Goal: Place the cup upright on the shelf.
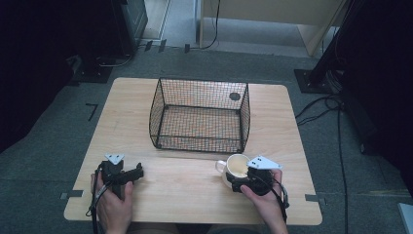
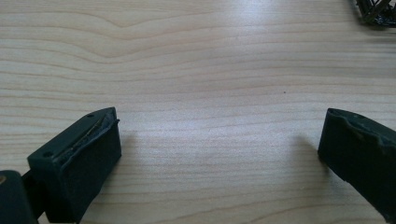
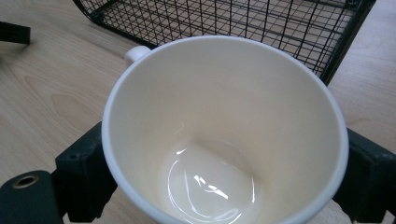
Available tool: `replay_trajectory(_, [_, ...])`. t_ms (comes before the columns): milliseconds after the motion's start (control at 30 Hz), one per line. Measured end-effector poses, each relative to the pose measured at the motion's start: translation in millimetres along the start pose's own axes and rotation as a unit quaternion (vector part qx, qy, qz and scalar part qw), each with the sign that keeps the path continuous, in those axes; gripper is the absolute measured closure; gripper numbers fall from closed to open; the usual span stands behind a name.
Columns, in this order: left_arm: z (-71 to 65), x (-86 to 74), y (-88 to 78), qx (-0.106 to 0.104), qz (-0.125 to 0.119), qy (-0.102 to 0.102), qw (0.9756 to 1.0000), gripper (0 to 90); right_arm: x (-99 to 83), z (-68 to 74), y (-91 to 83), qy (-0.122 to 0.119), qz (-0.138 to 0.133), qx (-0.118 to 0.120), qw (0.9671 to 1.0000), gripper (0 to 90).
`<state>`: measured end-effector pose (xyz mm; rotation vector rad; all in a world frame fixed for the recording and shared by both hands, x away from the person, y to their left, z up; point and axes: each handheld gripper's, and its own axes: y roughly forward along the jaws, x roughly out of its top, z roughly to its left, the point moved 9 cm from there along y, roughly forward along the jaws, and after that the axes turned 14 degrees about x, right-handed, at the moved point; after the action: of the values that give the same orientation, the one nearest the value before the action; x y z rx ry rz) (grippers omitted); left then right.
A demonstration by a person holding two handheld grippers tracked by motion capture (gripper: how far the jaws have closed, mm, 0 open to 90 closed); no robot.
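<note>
Nearest to us, our right gripper (image 1: 242,184) holds a white mug (image 1: 236,166) at the table's (image 1: 195,195) front right. In the right gripper view the mug (image 3: 224,135) sits upright and empty between the two jaws, one pressed against each side of its wall, its handle pointing away. Our left gripper (image 1: 127,175) rests at the front left, jaws spread wide over bare wood. Farther back, just beyond the mug, stands a black wire basket (image 1: 199,115).
</note>
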<state>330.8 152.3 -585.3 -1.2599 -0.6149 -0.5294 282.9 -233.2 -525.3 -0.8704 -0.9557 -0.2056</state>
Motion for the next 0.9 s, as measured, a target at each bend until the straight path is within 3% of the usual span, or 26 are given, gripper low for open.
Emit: replay_trajectory(900, [0.0,0.1,0.1,0.0,0.0,0.0,1.0,0.0,43.7,26.3,-4.8,-0.024,-0.014,0.037,0.9989,9.6])
